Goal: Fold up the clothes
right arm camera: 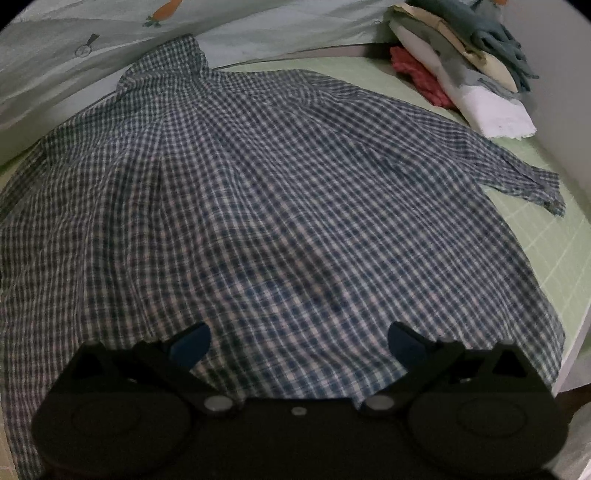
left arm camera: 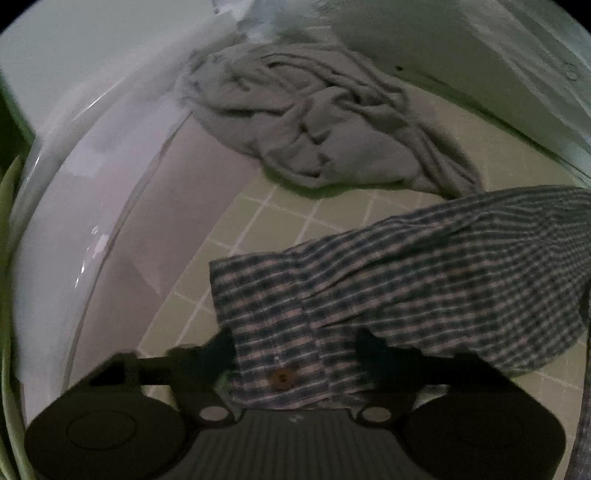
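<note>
**Checked shirt spread on the green mat, both grippers at its edge**

In the left wrist view, a pale, glossy curved surface (left arm camera: 74, 206) runs down the left side. Further in, a crumpled grey cloth garment (left arm camera: 314, 122) lies bunched on the light green mat with a white grid (left arm camera: 266, 225). To the right of it and nearer the camera, the blue-and-white checked cotton shirt (left arm camera: 424, 273) rises off the mat, its cloth lifted and rippled, with a brown button (left arm camera: 281, 378) on the placket close to the lens. The left gripper (left arm camera: 295, 341) has its two dark fingers spread well apart, and the shirt's buttoned edge lies between them; whether they pinch the cloth cannot be told.

In the right wrist view, a pale bedsheet printed with carrots (right arm camera: 110, 33) crosses the upper left. The same checked shirt (right arm camera: 258, 192) fills most of the frame, spread back-side up over the green mat (right arm camera: 546, 236), collar at the far end and a sleeve trailing out to the right. The right gripper (right arm camera: 297, 343) is wide open, its blue-padded fingers (right arm camera: 192, 341) resting over the shirt's near hem, gripping nothing visible. At the upper right, a stack of folded clothes in white, cream, red and teal (right arm camera: 465, 62) sits on the mat near a pale wall.
</note>
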A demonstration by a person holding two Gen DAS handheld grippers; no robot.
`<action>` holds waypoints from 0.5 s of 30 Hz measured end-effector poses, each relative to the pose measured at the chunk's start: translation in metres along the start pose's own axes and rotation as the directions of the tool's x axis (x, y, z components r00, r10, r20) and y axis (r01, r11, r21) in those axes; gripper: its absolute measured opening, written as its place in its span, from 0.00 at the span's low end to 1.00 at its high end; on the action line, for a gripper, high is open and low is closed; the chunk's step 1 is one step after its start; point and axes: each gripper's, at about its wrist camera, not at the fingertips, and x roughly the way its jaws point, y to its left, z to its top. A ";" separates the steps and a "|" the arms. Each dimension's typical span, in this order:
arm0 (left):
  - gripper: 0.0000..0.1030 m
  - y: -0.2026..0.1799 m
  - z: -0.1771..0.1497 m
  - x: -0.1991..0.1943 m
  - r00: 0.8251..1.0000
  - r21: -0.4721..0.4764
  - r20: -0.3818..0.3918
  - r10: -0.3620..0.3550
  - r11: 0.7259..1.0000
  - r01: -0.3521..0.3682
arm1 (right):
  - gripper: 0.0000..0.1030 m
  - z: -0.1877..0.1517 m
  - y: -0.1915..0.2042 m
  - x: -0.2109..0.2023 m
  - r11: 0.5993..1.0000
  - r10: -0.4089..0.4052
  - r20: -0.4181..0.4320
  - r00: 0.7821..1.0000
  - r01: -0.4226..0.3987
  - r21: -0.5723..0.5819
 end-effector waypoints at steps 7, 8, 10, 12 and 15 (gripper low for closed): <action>0.18 -0.030 0.015 -0.027 0.991 0.024 0.069 -0.113 0.993 0.112 | 1.00 -0.004 -0.009 0.000 1.000 0.028 0.031 0.999 -0.028 -0.013; 0.17 -0.040 0.018 -0.034 0.987 0.040 0.083 -0.135 0.990 0.132 | 1.00 -0.004 -0.013 0.000 0.999 0.030 0.040 0.999 -0.029 -0.017; 0.17 -0.066 0.022 -0.046 0.977 0.080 0.099 -0.187 0.981 0.179 | 1.00 -0.005 -0.022 -0.001 0.999 0.038 0.055 0.998 -0.037 -0.014; 0.16 -0.095 0.023 -0.058 0.962 0.121 0.109 -0.251 0.964 0.237 | 1.00 -0.006 -0.033 -0.001 0.999 0.042 0.064 0.997 -0.043 0.003; 0.16 -0.146 0.017 -0.080 0.908 0.180 0.107 -0.405 0.906 0.383 | 1.00 -0.007 -0.050 0.002 0.997 0.048 0.071 0.996 -0.052 0.056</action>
